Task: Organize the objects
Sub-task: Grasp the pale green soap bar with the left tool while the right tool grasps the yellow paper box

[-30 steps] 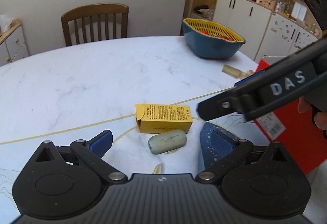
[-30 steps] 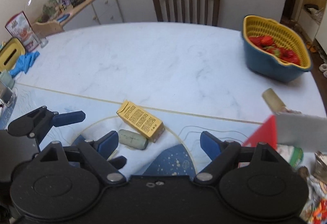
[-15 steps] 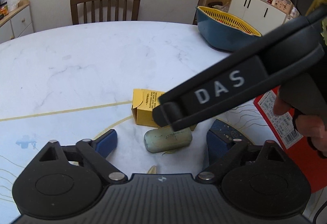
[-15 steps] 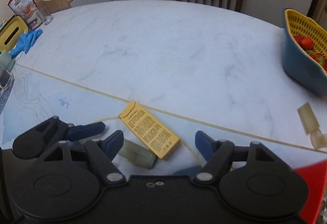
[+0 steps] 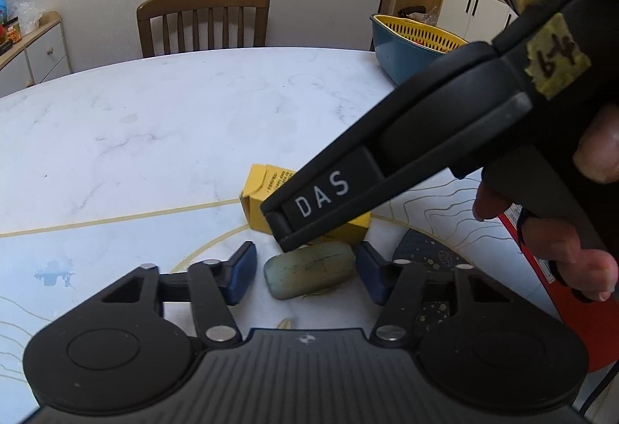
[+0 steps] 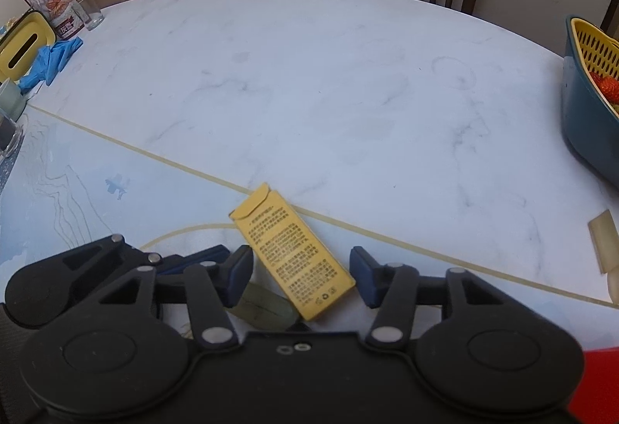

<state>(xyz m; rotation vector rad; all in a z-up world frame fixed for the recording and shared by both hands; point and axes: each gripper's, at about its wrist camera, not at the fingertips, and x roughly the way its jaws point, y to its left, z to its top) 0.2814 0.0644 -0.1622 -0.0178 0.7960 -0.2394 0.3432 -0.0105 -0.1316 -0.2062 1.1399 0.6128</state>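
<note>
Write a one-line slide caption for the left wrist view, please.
Left tongs closing around a green soap bar, beside a yellow box on the table.

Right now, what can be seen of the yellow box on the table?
The yellow box is a small flat carton, cardboard by its look, with dense black print on its top face and a curved tuck flap at the far end. It lies flat on the table, diagonal across a thin gold line, between the right tool's blue pads, which do not touch it. A pale green bar lies just beside its near end.
</note>
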